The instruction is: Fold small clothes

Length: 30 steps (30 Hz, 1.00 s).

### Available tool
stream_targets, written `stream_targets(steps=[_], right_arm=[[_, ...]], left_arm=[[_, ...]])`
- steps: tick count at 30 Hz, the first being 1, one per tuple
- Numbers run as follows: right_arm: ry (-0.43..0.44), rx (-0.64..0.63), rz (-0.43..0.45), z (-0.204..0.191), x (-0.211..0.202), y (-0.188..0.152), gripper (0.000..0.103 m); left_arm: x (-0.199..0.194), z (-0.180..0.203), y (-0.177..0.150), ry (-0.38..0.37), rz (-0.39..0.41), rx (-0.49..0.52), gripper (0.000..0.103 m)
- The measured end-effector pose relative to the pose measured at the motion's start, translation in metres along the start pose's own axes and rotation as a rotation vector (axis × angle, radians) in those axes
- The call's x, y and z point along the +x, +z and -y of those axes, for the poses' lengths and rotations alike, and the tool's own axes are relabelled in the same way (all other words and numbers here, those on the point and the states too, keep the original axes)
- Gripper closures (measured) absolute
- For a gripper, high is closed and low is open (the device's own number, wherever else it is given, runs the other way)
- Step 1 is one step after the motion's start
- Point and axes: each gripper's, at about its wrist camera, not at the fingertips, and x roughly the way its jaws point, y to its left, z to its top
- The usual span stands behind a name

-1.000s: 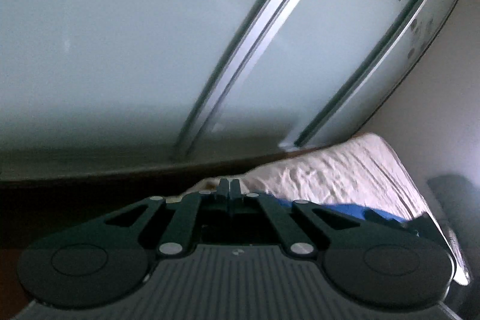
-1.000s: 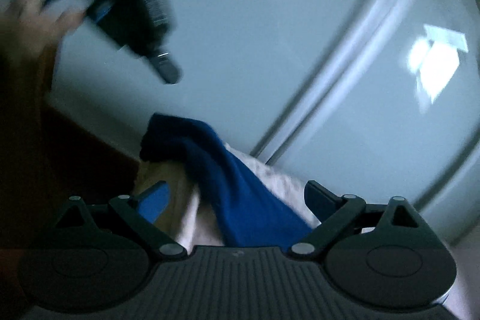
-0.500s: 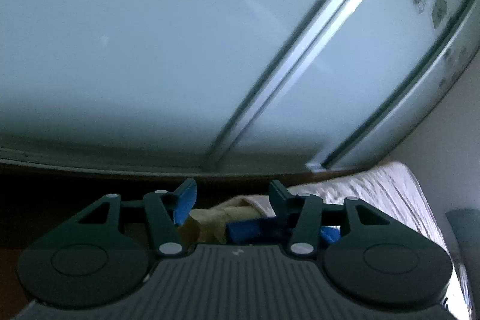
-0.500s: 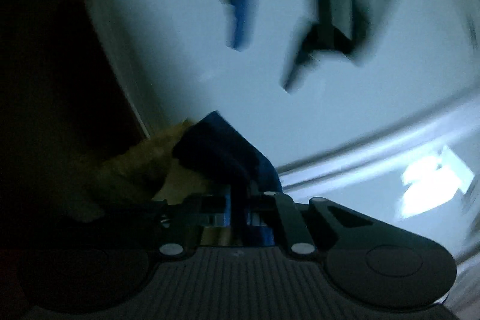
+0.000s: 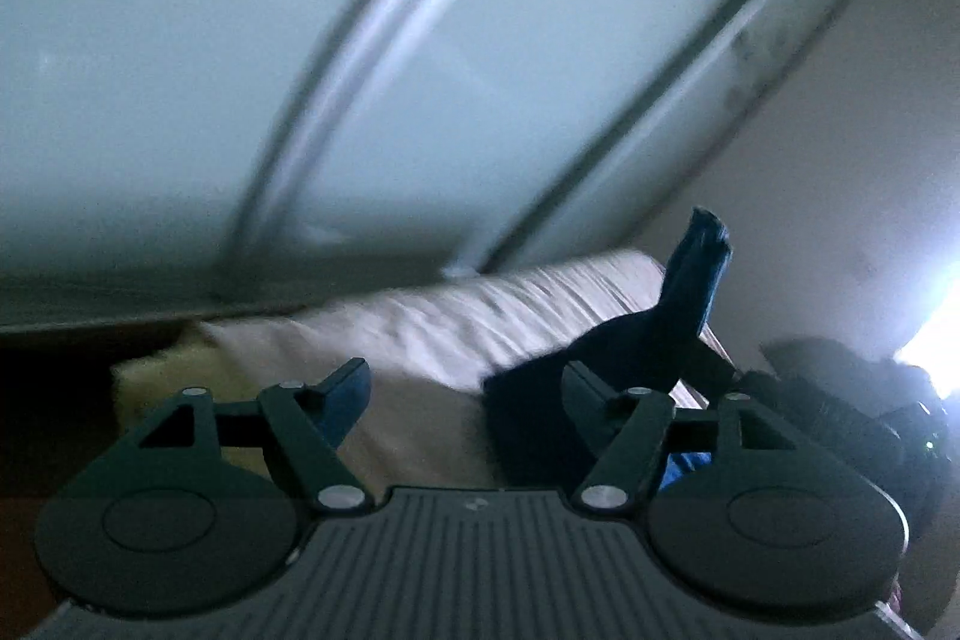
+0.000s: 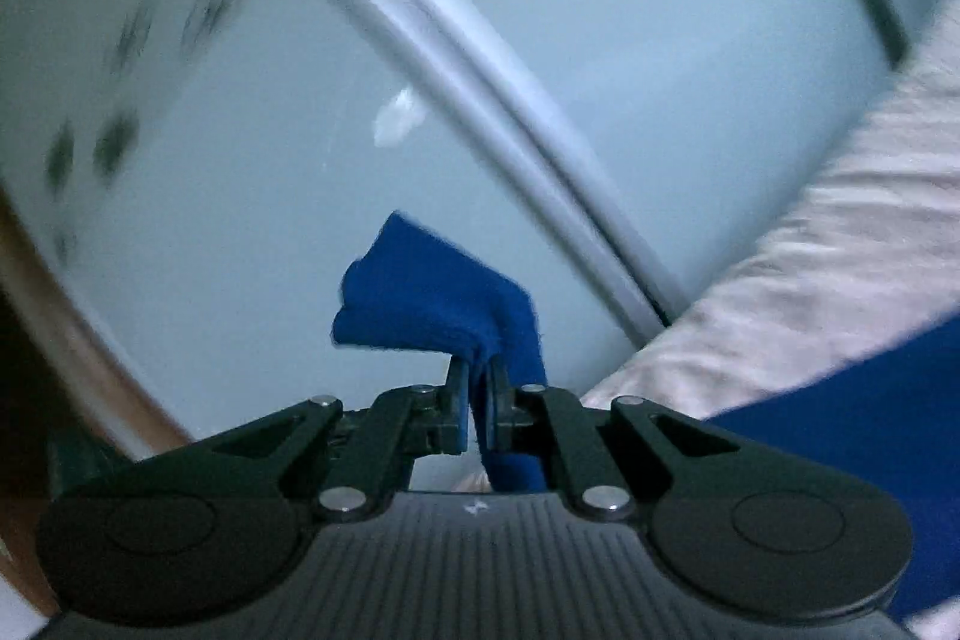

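Right gripper (image 6: 477, 370): your jaws are clamped on a fold of the blue cloth (image 6: 438, 298), which bunches up just past the fingertips — a strip of it hangs down between the pads.
Left gripper (image 5: 465, 388): your jaws stand wide and have just been opening; nothing is pressed between the pads, only the bed sheet (image 5: 432, 322) showing in the gap.
Blue cloth: in the left view its dark bulk lies on the sheet at your right finger, with one end lifted up.
Bed sheet: pale, wrinkled — it lies under the cloth in both views.
Background: frosted sliding doors (image 5: 180, 70) behind the bed; both views are blurred.
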Motion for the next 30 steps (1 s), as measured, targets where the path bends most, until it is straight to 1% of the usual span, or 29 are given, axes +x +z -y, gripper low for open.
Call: stream_targets(steps=[3, 6, 10, 12, 15, 16, 17, 18, 20, 23, 27, 28, 30], right_arm=[[-0.026, 0.053, 0.076, 0.025, -0.048, 0.012, 0.098], [-0.072, 0.061, 0.15, 0.034, -0.088, 0.015, 0.098], [-0.133, 0.069, 0.228, 0.05, -0.132, 0.021, 0.098], [-0.182, 0.064, 0.225, 0.062, -0.14, 0.02, 0.098], [-0.297, 0.057, 0.156, 0.064, -0.148, 0.008, 0.094], [-0.329, 0.057, 0.127, 0.069, -0.15, -0.001, 0.093], [-0.343, 0.069, 0.101, 0.072, -0.148, -0.005, 0.08], [-0.351, 0.095, 0.079, 0.076, -0.145, -0.009, 0.055], [-0.339, 0.137, 0.069, 0.087, -0.139, -0.015, 0.025], [-0.295, 0.218, 0.049, 0.103, -0.118, -0.014, 0.025], [-0.289, 0.332, 0.061, 0.126, -0.096, -0.017, 0.025], [-0.299, 0.335, 0.063, 0.124, -0.09, -0.016, 0.025], [-0.38, 0.297, 0.059, 0.119, -0.072, -0.008, 0.025]], left_arm=[[0.027, 0.025, -0.011, -0.017, -0.057, 0.034, 0.032], [0.045, 0.046, -0.024, -0.024, -0.088, 0.095, 0.032], [0.066, 0.085, -0.044, -0.091, -0.148, 0.191, 0.03], [0.075, 0.107, -0.057, -0.107, -0.169, 0.296, 0.028], [0.086, 0.124, -0.076, -0.095, -0.177, 0.414, 0.026], [0.089, 0.127, -0.081, -0.088, -0.182, 0.44, 0.026], [0.092, 0.128, -0.085, -0.074, -0.185, 0.457, 0.025], [0.096, 0.128, -0.088, -0.056, -0.187, 0.466, 0.025], [0.101, 0.123, -0.088, -0.033, -0.201, 0.461, 0.025], [0.106, 0.116, -0.087, -0.013, -0.225, 0.429, 0.025], [0.114, 0.11, -0.089, 0.001, -0.25, 0.422, 0.025], [0.115, 0.11, -0.09, 0.002, -0.251, 0.426, 0.025], [0.116, 0.112, -0.094, 0.009, -0.249, 0.45, 0.025]])
